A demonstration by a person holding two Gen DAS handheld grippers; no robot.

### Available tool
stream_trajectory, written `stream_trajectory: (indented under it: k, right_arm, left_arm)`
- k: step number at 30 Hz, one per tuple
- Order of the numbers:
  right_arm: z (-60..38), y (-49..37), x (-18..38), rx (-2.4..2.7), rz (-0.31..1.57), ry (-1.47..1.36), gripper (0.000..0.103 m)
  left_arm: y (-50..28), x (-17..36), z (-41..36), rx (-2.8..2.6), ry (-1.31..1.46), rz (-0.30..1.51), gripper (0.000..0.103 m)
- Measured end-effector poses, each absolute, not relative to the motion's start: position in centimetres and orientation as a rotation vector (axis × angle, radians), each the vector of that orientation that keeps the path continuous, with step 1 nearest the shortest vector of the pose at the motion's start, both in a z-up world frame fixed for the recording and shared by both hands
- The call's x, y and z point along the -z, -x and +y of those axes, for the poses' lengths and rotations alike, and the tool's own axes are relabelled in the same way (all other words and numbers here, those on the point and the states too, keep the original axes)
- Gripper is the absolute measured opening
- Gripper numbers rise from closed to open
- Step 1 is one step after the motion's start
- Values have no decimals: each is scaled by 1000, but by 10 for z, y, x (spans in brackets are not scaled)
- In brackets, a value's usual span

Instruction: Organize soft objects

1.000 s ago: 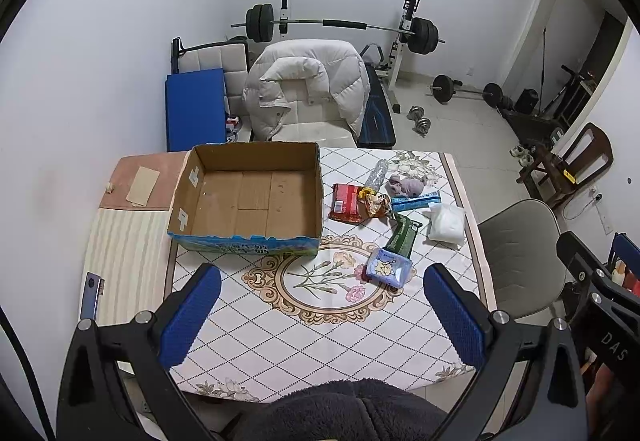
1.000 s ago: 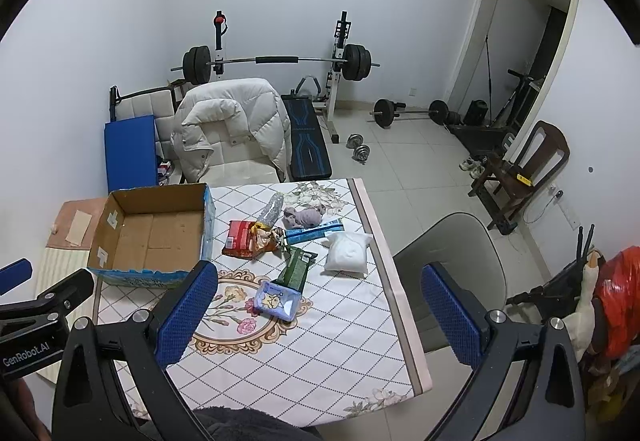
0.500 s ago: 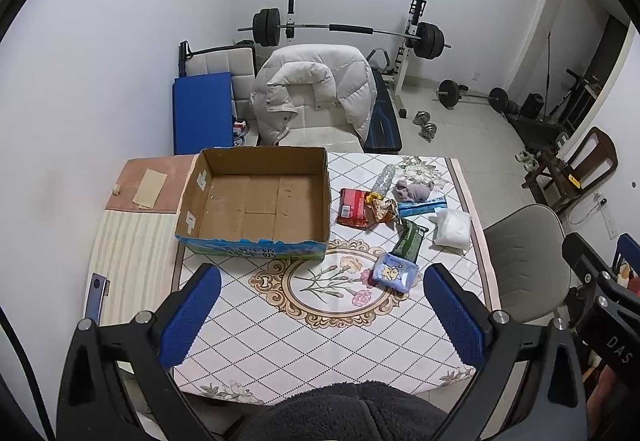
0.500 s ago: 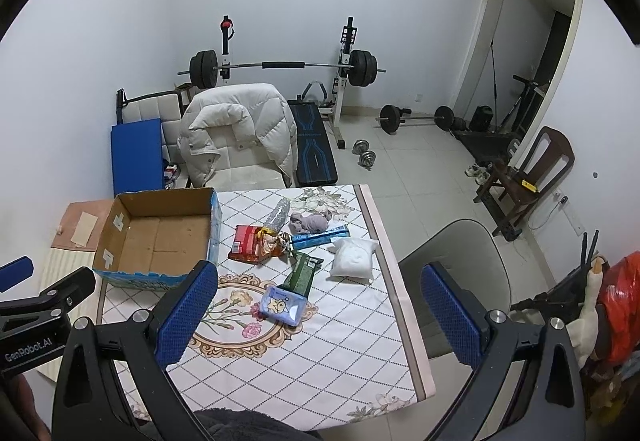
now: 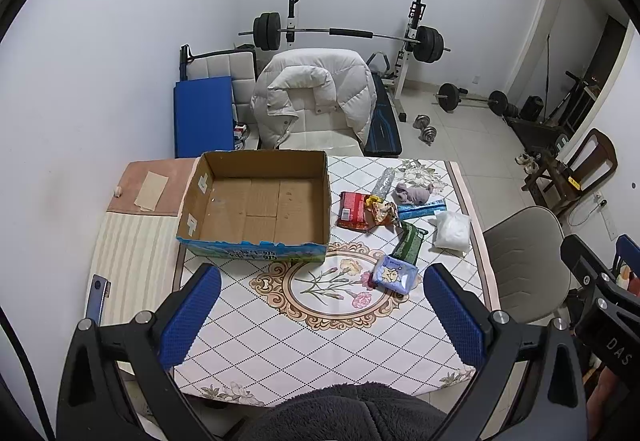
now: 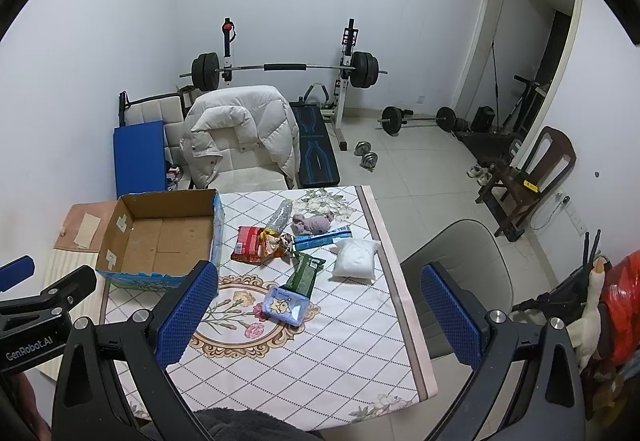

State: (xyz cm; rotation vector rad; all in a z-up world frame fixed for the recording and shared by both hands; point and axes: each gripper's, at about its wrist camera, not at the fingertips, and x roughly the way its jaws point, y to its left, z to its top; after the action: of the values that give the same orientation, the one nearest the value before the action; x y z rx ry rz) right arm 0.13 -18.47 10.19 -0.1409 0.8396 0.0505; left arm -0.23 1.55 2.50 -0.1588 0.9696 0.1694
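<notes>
1. Left gripper [image 5: 322, 315]: jaws wide apart, holding nothing, high over the table [image 5: 280, 345].
2. Cardboard box [image 5: 256, 201]: empty, at the table's left.
3. Soft packets, among them a blue pouch [image 5: 395, 273] and white bag [image 5: 452, 229], lie right of the box.
4. Right gripper [image 6: 320, 309]: likewise spread and empty.

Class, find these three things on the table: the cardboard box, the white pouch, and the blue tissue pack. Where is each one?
cardboard box [image 5: 256, 207], left wrist view, on its bare inner floor.
white pouch [image 6: 356, 261], right wrist view, on the middle of its top face.
blue tissue pack [image 6: 287, 304], right wrist view, on its printed front.
</notes>
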Motion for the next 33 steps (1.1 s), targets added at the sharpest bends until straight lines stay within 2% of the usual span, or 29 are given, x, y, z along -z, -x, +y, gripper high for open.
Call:
stream_trajectory:
  k: [33]
  right_arm:
    - [-181,5,-102,-69,844,127,103]
  left_arm:
    - [7,-24,13,-172,154,960,103]
